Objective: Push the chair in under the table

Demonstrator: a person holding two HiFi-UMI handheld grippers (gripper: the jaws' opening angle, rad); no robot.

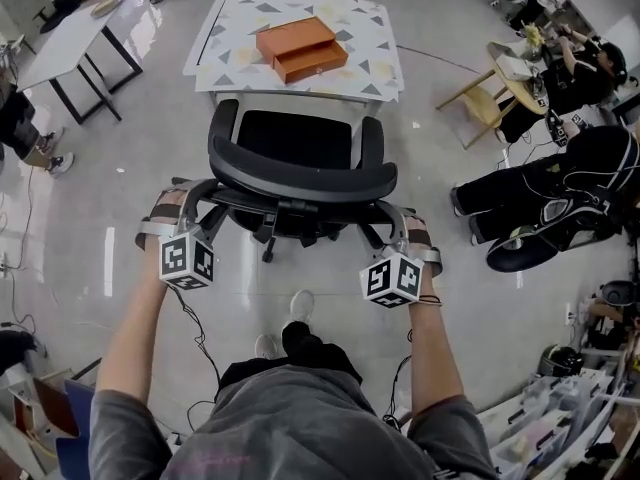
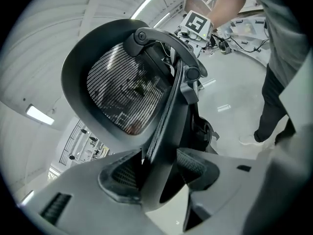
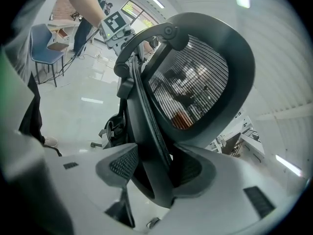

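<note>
A black mesh office chair (image 1: 295,136) stands with its seat toward a patterned table (image 1: 240,23) that carries an orange box (image 1: 300,48). The seat's front edge is close to the table's near edge. My left gripper (image 1: 205,203) grips the left rim of the chair's backrest (image 2: 122,87), and the rim sits between its pads (image 2: 122,173). On the right rim of the backrest (image 3: 195,82), my right gripper (image 1: 392,223) holds the frame between its pads (image 3: 124,163). Both grippers point forward and down.
A glossy table on black legs (image 1: 70,38) stands at the far left. At the right a seated person in dark clothes (image 1: 560,198) stretches out their legs, near a wooden stool (image 1: 480,103). My own feet (image 1: 298,308) are just behind the chair's base.
</note>
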